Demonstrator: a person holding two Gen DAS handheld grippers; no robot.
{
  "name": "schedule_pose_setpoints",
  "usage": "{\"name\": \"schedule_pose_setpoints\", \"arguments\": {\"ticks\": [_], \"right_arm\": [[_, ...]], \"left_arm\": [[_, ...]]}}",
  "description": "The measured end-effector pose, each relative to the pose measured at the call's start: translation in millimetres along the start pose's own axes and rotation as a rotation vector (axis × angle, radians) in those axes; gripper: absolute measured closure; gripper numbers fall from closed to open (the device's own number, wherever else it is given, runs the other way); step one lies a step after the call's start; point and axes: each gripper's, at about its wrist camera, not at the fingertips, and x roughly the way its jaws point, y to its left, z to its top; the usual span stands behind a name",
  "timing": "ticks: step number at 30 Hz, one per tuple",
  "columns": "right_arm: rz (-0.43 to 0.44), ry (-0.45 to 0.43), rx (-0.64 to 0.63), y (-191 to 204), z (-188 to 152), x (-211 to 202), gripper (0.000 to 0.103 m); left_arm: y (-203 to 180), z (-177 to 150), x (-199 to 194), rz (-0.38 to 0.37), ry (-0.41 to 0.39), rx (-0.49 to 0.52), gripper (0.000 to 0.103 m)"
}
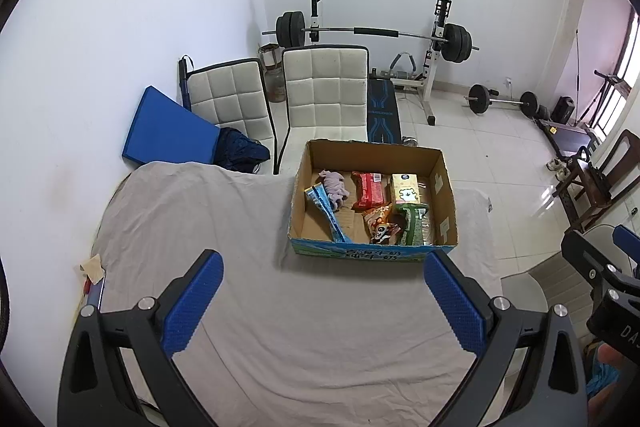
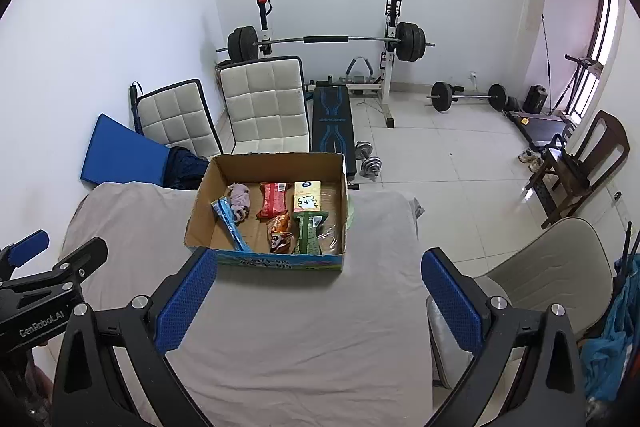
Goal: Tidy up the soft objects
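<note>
- Nearest, the left gripper [image 1: 323, 301] hangs above the cloth with its blue pads spread wide and nothing between them; the right gripper [image 2: 318, 301] is likewise splayed and empty.
- Under both, the grey cloth [image 1: 280, 307] on the table looks bare of loose items, apart from a small tan scrap [image 1: 93, 267] at its 9 o'clock edge, too small to identify.
- Further out, at about 12 o'clock in both views, the cardboard box [image 2: 200, 211] holds the soft things: a purple plush [image 2: 239, 201], a blue tube packet [image 2: 232, 225], a red packet [image 2: 273, 200], a yellow tissue pack [image 2: 307, 196], an orange snack bag [image 2: 279, 233] and a green packet [image 2: 309, 231].
- Judging by that, the gathering seems essentially done; at most, tidying inside the box is left.
- Beyond stand two white chairs [image 1: 324, 87] and a barbell rack [image 1: 376, 35].
</note>
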Motion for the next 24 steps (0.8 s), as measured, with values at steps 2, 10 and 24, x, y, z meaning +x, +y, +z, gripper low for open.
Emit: {"name": "schedule_pose_setpoints", "arguments": {"ticks": [2,10,24], "right_arm": [[-0.003,-0.001,0.001,-0.2,-0.8,-0.4,0.000],[0.001,0.001,0.008,-2.1,-1.4,-2.5,0.000],[0.000,-0.001,0.010,-1.9,-2.8,-3.2,0.000]], "left_arm": [[-0.2,-0.2,-0.7,-0.001,0.002,0.001,0.000],[-2.3,-1.0,-3.9,0.000,0.001,0.002,0.000],[-2.5,-7.0,-8.1,0.008,-0.008,-0.009,0.000]]}}
